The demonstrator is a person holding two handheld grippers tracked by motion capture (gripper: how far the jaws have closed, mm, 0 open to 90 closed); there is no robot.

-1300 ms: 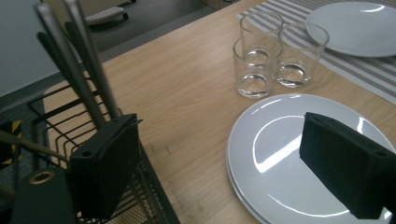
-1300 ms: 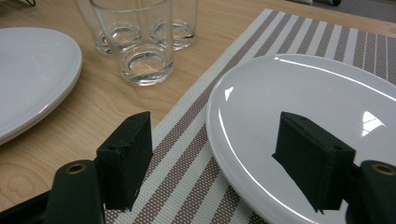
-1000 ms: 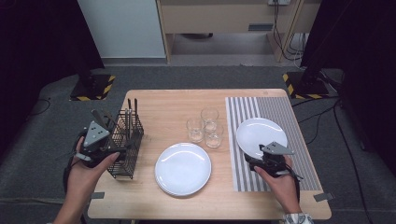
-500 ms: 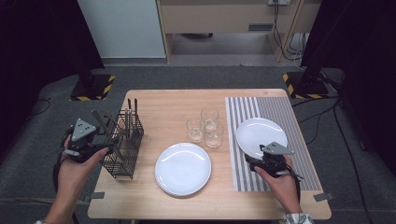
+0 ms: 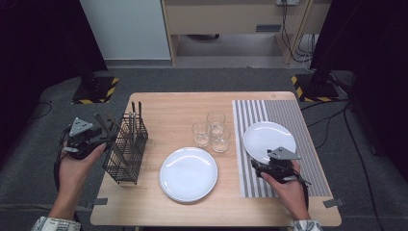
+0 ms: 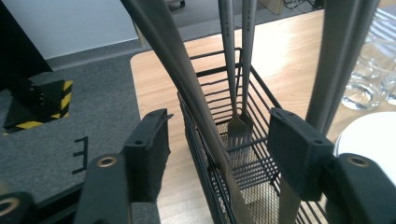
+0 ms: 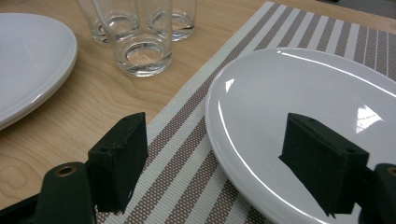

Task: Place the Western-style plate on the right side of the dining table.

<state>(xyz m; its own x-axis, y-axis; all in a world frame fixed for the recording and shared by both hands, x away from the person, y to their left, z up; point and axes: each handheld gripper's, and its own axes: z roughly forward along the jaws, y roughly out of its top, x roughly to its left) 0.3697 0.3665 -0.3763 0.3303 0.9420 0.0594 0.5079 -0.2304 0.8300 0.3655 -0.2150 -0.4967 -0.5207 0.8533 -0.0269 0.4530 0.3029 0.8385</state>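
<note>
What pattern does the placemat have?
Brown and white stripes on the placemat, clearest in the right gripper view.

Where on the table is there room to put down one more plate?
The bare wood at the back, behind the three glasses, is the biggest free patch. The front right part of the striped mat and the front left corner below the wire basket are free too. It is crowded between the glasses and the two plates.

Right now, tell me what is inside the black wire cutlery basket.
Inside the black wire cutlery basket stand two forks, tines down, and two more grey utensil handles; their lower ends are cut off from view, so their type stays unclear.
</note>
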